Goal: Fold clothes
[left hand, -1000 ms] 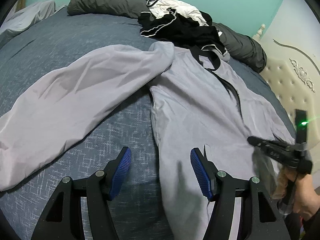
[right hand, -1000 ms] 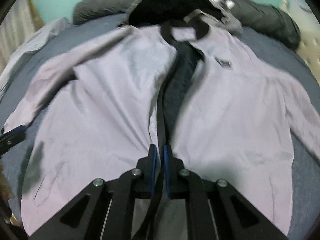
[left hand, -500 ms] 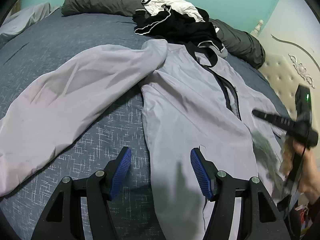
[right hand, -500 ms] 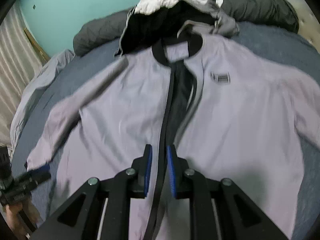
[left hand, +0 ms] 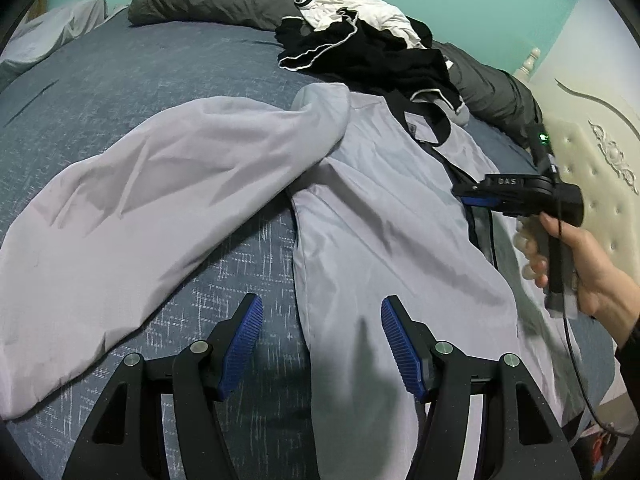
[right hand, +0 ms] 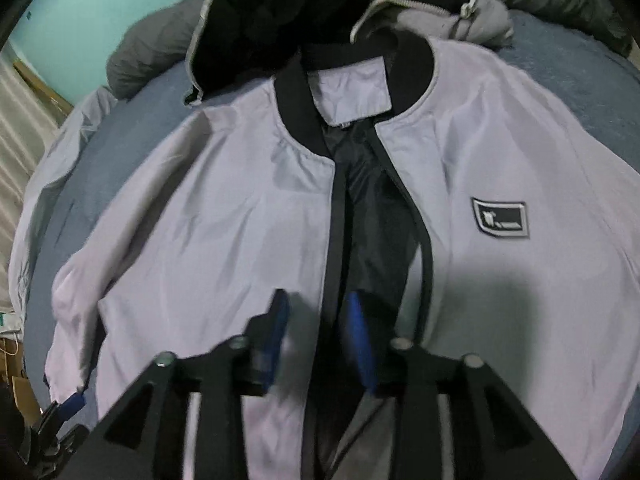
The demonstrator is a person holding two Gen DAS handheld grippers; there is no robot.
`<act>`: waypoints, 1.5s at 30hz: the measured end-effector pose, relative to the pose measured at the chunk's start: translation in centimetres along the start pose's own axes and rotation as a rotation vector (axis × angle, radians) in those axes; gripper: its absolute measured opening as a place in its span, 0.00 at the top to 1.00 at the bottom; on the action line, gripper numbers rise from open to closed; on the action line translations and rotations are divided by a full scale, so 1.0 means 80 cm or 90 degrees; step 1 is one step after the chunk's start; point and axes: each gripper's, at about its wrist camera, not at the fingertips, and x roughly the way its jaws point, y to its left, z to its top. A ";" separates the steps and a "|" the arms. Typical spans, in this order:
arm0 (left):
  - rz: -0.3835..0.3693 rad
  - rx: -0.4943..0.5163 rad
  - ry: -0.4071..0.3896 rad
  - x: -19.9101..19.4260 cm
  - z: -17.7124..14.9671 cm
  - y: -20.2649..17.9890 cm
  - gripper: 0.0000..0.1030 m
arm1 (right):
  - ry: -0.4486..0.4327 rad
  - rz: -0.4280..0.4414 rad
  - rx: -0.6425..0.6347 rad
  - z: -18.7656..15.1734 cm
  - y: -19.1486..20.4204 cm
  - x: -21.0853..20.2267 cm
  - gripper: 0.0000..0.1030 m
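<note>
Across the middle of the bed [left hand: 132, 80] your grey jacket [left hand: 380, 232] lies face up, its long axis running away from you toward the pillows, one sleeve [left hand: 152, 200] flung out leftward. Your left hand-held gripper [left hand: 322, 344] hovers released over the jacket's side seam, nearest that sleeve; your right hand-held gripper [right hand: 320, 336] hangs parted, astride the left zipper edge (gripping nothing). Bare bedding left of the sleeve gives room to fold.

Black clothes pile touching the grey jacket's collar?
Touching. Left wrist view shows the black clothes pile overlapping the grey jacket at its collar, no bed visible between.
</note>
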 end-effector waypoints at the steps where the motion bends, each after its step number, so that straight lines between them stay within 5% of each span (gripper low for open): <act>1: -0.002 -0.002 0.001 0.003 0.002 0.000 0.31 | 0.004 0.001 -0.002 0.006 -0.001 0.006 0.62; 5: -0.004 0.004 0.008 0.015 0.005 -0.006 0.31 | 0.017 0.011 -0.014 0.018 -0.005 0.023 0.63; 6: -0.004 0.006 0.010 0.017 0.006 -0.008 0.31 | 0.015 0.015 -0.020 0.019 -0.005 0.025 0.67; 7: -0.005 0.007 0.011 0.019 0.006 -0.010 0.31 | 0.011 0.015 -0.026 0.021 -0.004 0.026 0.83; 11: -0.005 0.014 0.015 0.024 0.006 -0.015 0.31 | -0.006 -0.002 -0.037 0.029 -0.002 0.031 0.90; 24: 0.001 0.021 0.025 0.028 0.000 -0.015 0.31 | -0.023 -0.056 -0.068 0.051 0.013 0.050 0.91; 34: -0.005 0.019 0.018 0.019 -0.005 -0.016 0.31 | -0.174 -0.148 -0.239 0.039 0.075 -0.031 0.91; 45: -0.006 0.015 0.019 0.021 -0.004 -0.010 0.31 | -0.057 -0.141 -0.134 0.053 0.030 0.048 0.91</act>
